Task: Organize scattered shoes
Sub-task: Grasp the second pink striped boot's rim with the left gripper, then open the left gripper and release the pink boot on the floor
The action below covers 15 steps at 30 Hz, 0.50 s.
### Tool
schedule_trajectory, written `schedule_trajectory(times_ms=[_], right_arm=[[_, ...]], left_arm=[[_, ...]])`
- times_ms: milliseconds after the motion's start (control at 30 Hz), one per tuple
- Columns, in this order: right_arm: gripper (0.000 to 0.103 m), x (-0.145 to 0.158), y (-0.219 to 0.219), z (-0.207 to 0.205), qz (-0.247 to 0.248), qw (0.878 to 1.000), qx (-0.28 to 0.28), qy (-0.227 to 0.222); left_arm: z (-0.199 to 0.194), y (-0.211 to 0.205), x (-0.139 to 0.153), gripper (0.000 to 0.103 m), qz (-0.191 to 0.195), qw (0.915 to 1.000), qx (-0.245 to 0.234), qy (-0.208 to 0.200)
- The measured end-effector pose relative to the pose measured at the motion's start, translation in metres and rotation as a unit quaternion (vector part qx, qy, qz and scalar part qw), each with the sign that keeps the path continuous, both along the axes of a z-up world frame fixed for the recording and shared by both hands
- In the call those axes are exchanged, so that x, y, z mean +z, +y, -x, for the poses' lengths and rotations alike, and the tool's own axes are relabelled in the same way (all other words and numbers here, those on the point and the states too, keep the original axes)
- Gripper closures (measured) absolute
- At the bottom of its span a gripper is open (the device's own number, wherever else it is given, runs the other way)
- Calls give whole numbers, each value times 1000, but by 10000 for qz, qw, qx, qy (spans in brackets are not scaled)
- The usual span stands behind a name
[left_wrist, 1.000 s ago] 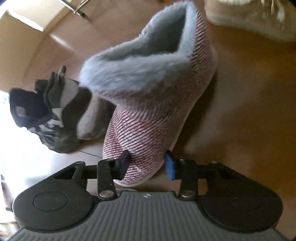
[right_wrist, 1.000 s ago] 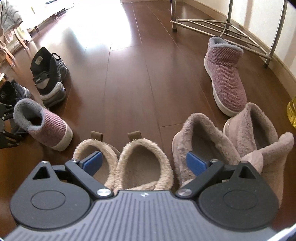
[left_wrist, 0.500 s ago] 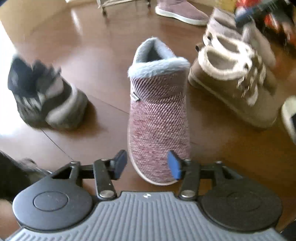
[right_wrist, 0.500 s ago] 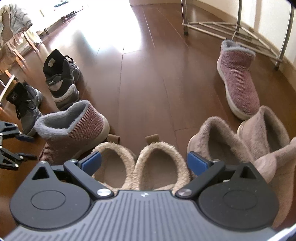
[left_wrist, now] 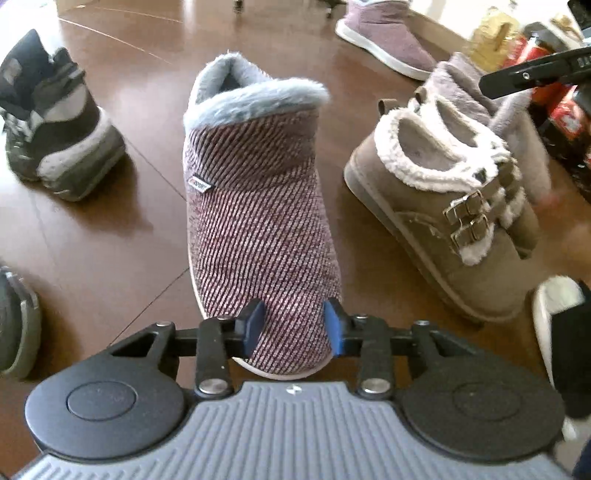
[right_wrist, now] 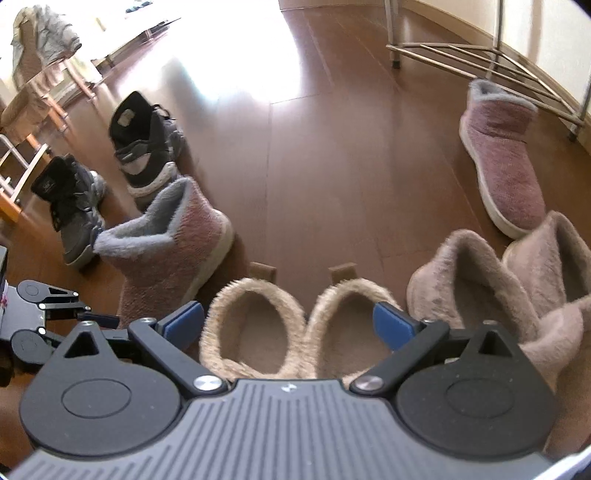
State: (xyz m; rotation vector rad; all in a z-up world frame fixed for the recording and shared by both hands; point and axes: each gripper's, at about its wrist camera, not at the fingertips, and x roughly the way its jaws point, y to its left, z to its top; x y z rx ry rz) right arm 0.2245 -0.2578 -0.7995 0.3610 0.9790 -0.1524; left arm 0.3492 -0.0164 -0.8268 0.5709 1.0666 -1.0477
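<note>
A maroon striped slipper with a grey fleece collar [left_wrist: 258, 221] has its toe between the pads of my left gripper [left_wrist: 293, 325], which is shut on it. In the right wrist view this slipper [right_wrist: 173, 254] leans beside the tan boots, toe toward the left gripper [right_wrist: 99, 319]. Its mate [right_wrist: 502, 162] lies far right near the rack, also visible as a slipper [left_wrist: 384, 29] at the top of the left wrist view. My right gripper [right_wrist: 288, 321] hangs open over a pair of tan fleece-lined boots [right_wrist: 255, 332], touching nothing.
Two dark sneakers [right_wrist: 147, 147] [right_wrist: 70, 206] stand at the left on the wooden floor. Pink fuzzy boots [right_wrist: 480, 295] sit right of the tan pair. A metal shoe rack [right_wrist: 480, 62] stands by the far right wall. The buckled brown boots [left_wrist: 443, 206] are close right of the held slipper.
The left gripper has carried the striped slipper from beside the sneakers over to the left side of the tan boots and swung it upright. The right gripper drifted slightly, still open.
</note>
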Motion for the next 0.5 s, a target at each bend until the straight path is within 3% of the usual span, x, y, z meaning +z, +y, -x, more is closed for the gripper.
schedule_trajectory(times_ms=[133,333,500], right_arm=[[6,-6,26,-21,-121,9995,299,-53],[6,-16,66,-52,-302,9967,746,-133],[6,-27,99,-61,-133,9969,764,-106]], left_arm=[[3,26,38,60,76,9990,300,-335],[-3,56,51,60,-58,9955,899,-309],[7,94,69,60,-22,9945,968,-397]])
